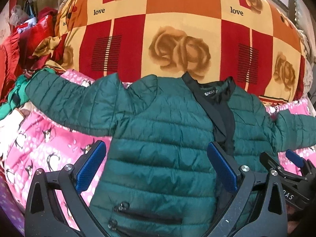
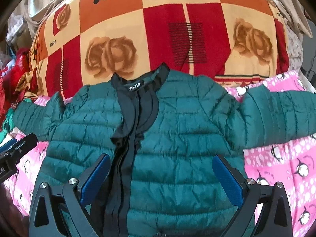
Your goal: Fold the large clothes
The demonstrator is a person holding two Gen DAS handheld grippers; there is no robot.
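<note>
The green quilted jacket (image 1: 158, 134) lies front-up and spread flat on a pink penguin blanket (image 1: 39, 138), collar at twelve o'clock, hem toward six, one sleeve reaching out to nine and the other to three. Its black front placket (image 2: 126, 158) runs down the middle, and the black collar (image 2: 138, 81) rests against the edge of the rose-patterned quilt (image 2: 158, 29) beyond.

It looks light, puffy and soft, with a slick, crinkled shell: likely to slide in a shallow pinch and to spring back after folding. A deep bite on a seamed edge seems best, at a sleeve cuff or the shoulder seam, then the hem corners.

The left gripper (image 1: 158, 169) hovers low over the jacket's left front panel, its blue pads spread wide with nothing between them. The right gripper (image 2: 162, 177) sits over the right panel just beside the placket, likewise spread and empty.

At nine o'clock in the left view a heap of red clothes (image 1: 25, 39) lies well apart from the jacket.
</note>
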